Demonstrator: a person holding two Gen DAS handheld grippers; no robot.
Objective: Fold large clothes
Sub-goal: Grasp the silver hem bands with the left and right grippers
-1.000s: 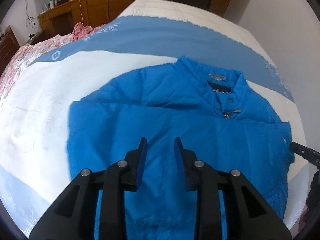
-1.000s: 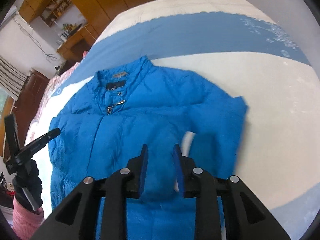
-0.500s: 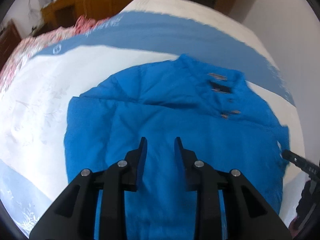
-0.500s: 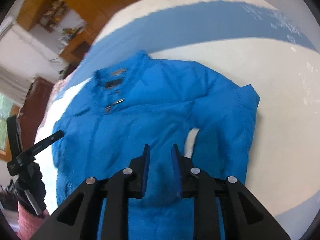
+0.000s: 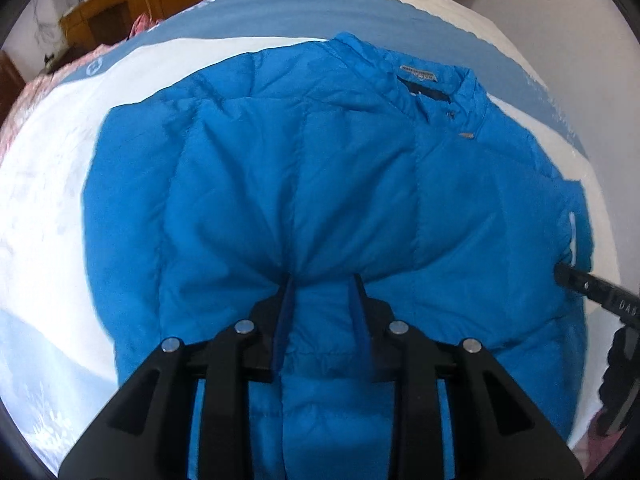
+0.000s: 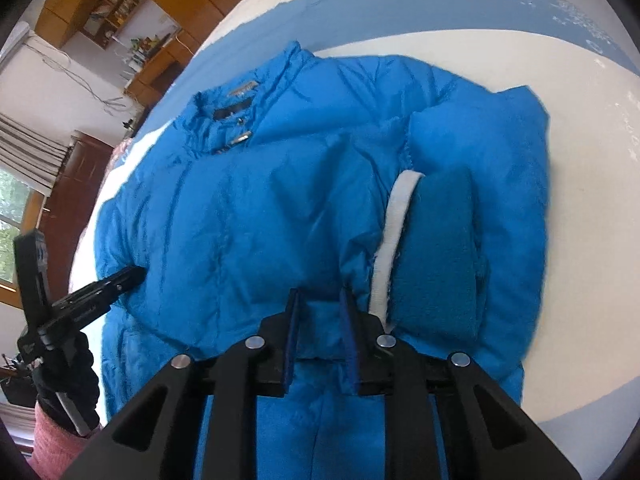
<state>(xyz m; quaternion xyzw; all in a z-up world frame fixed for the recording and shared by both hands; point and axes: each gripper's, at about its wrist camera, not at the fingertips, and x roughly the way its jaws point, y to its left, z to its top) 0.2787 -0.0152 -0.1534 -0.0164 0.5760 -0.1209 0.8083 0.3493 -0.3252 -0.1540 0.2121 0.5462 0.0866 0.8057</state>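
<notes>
Through your left wrist camera, the blue puffer jacket lies spread front-up on the bed, collar toward the far end, with the white and blue bedcover showing around it. Your left gripper is pressed into the jacket's lower part, and a ridge of padded fabric bulges up between its two fingers; the pads sit against that fold, so it is gripping the jacket. At the right edge, the tip of your right gripper touches the jacket's side.

Through your right wrist camera, the same jacket fills the middle, its collar and zipper pull at upper left. A folded sleeve with a white cuff strip lies just right of the fingers. Your right gripper has a narrow fold of the hem region pinched between its pads. At the left edge, your gloved left hand holds the left gripper, whose tip rests on the jacket's side.
</notes>
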